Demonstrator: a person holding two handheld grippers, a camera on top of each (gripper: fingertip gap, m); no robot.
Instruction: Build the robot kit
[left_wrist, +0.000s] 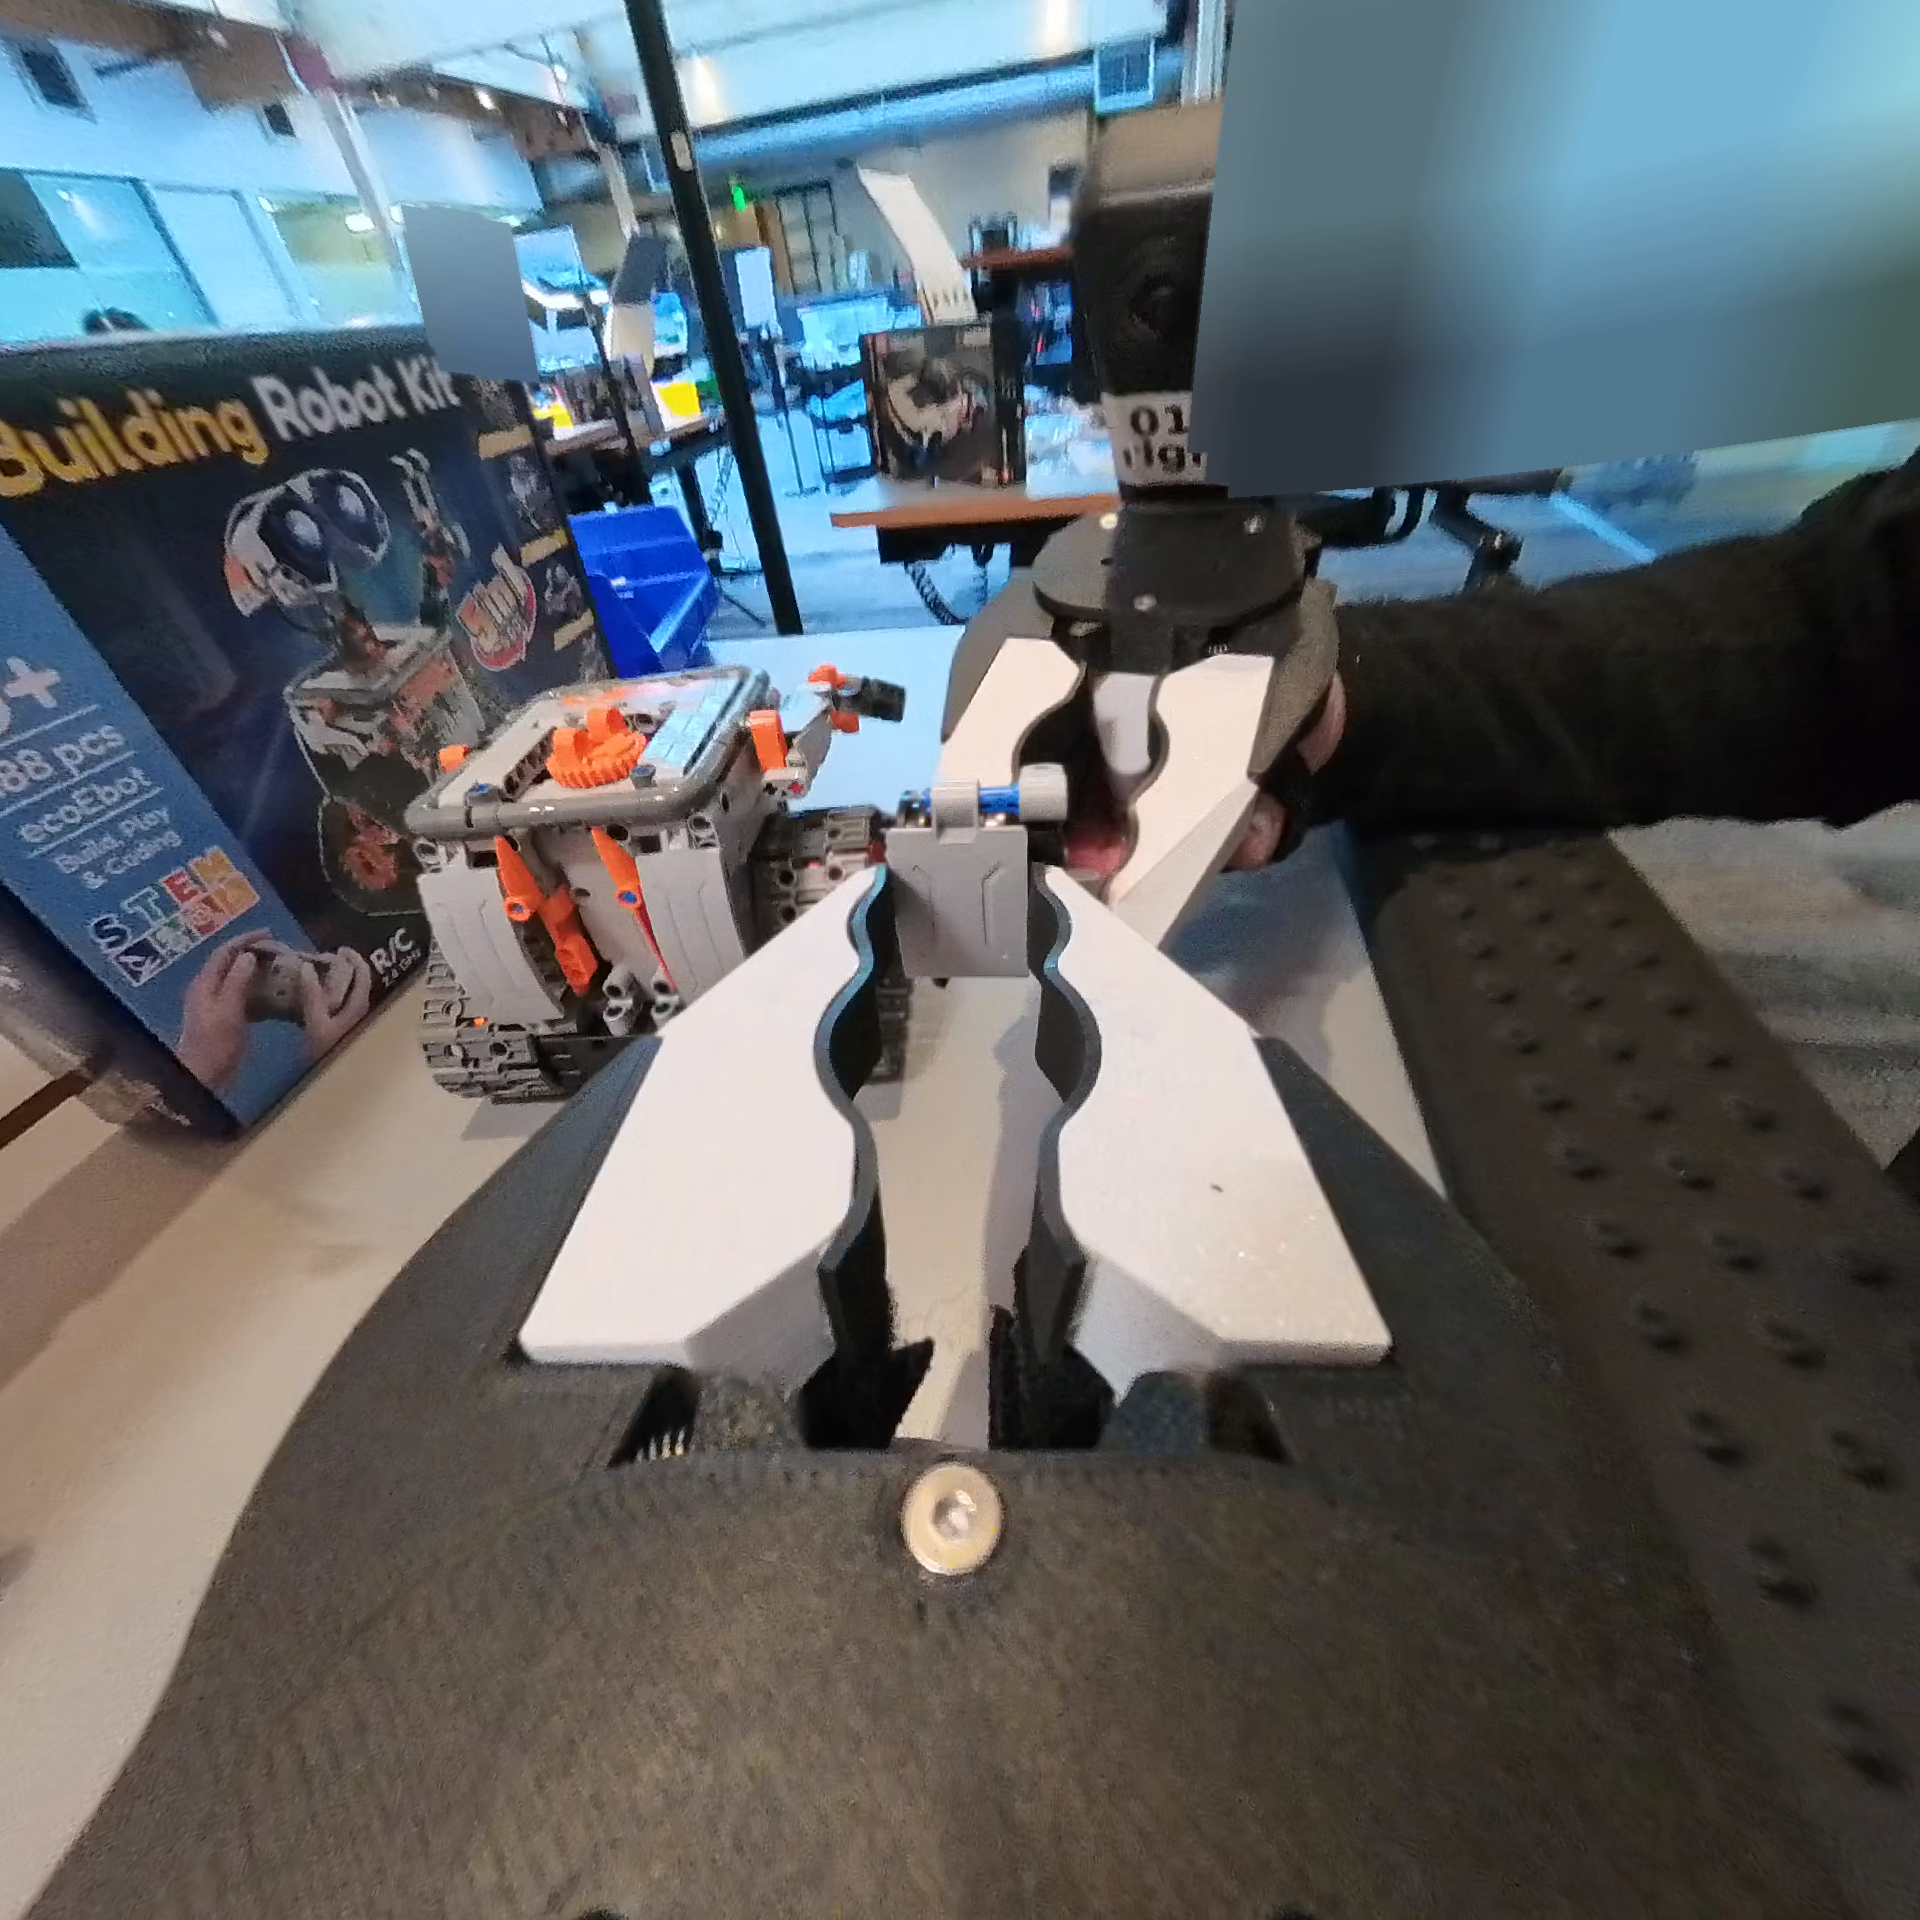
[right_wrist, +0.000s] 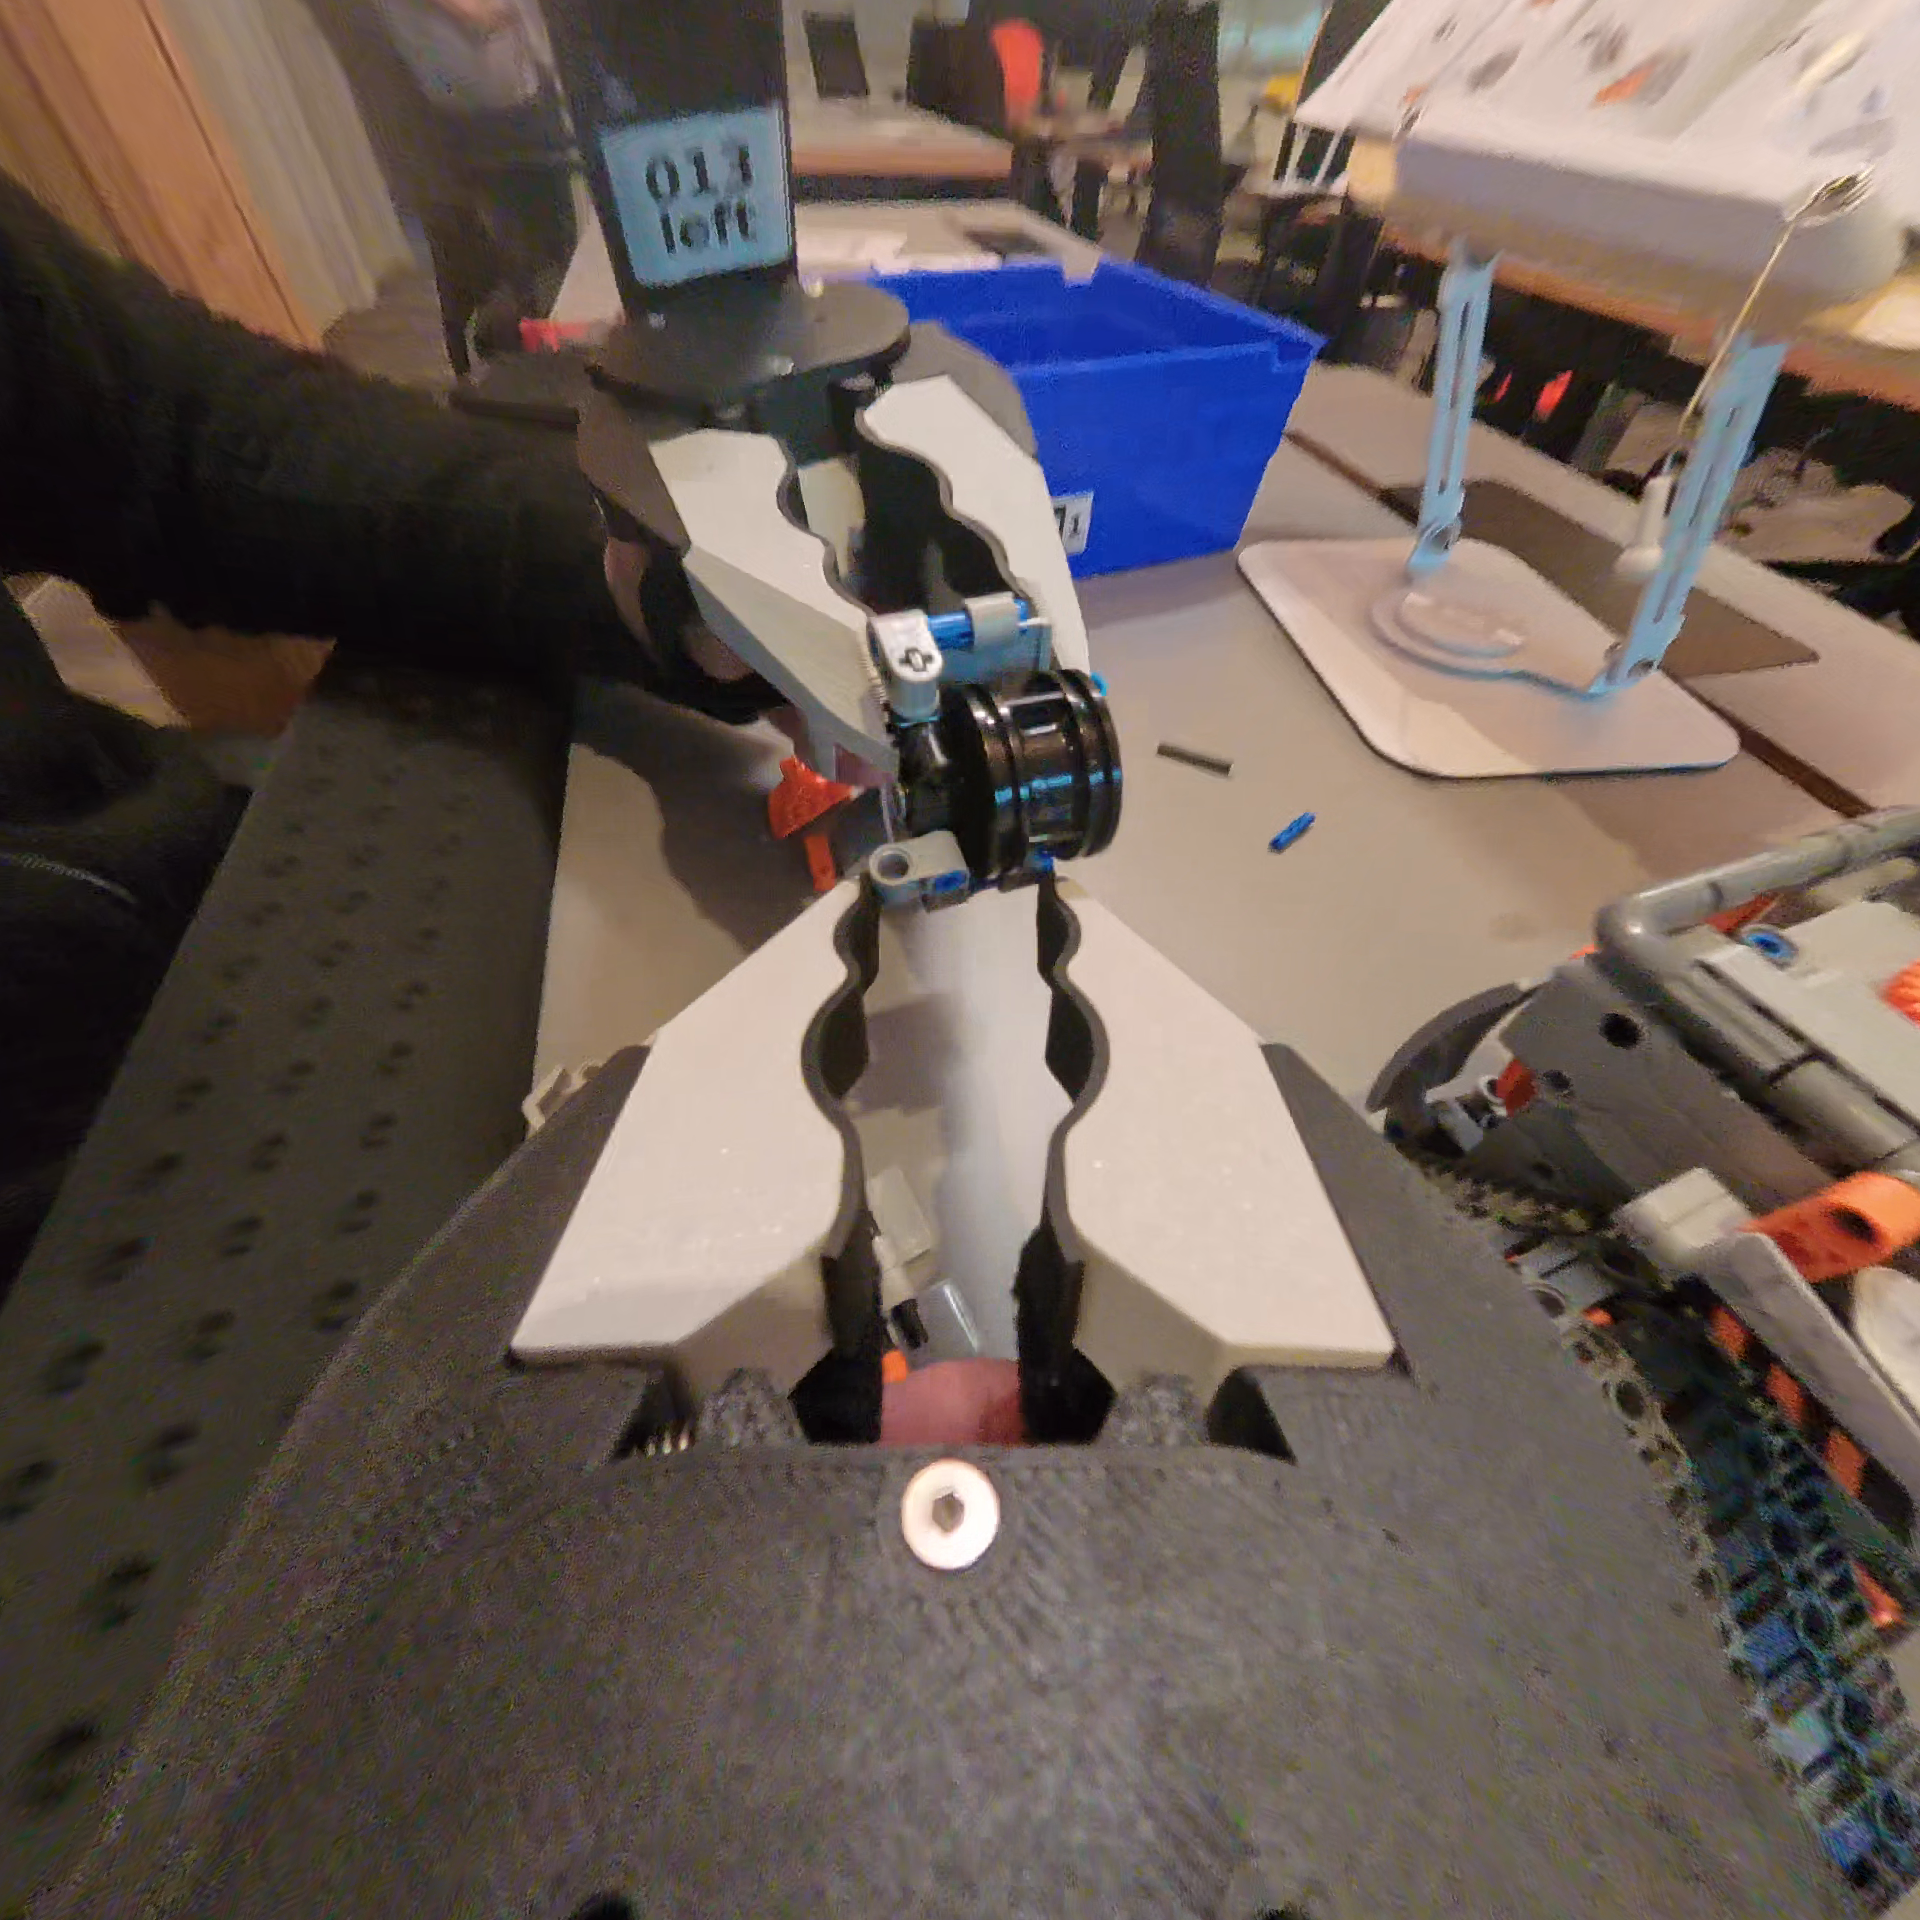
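Gripping a small grey-and-black toy part (right_wrist: 977, 748) clenched in its jaws, the left gripper (right_wrist: 966, 665) holds it above the worktop (right_wrist: 1247, 935). Facing it, the right gripper (right_wrist: 951, 883) meets the part's lower end; whether its jaws pinch it I cannot tell.

Left claw (left_wrist: 958, 883), right claw (right_wrist: 956, 894) both clamped.

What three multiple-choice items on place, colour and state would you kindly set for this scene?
1. The blue plastic bin sits: A) beyond the left tool; B) on the floor; C) under the table.
2. The round wheel on the small grey brick assembly is: A) orange; B) black; C) white.
3. The left tool is: A) open, empty; B) lying flat; C) shut on the assembly.
A: the right wrist view shows it behind that tool. B: its rim is glossy black. C: it clamps the assembly's sides.
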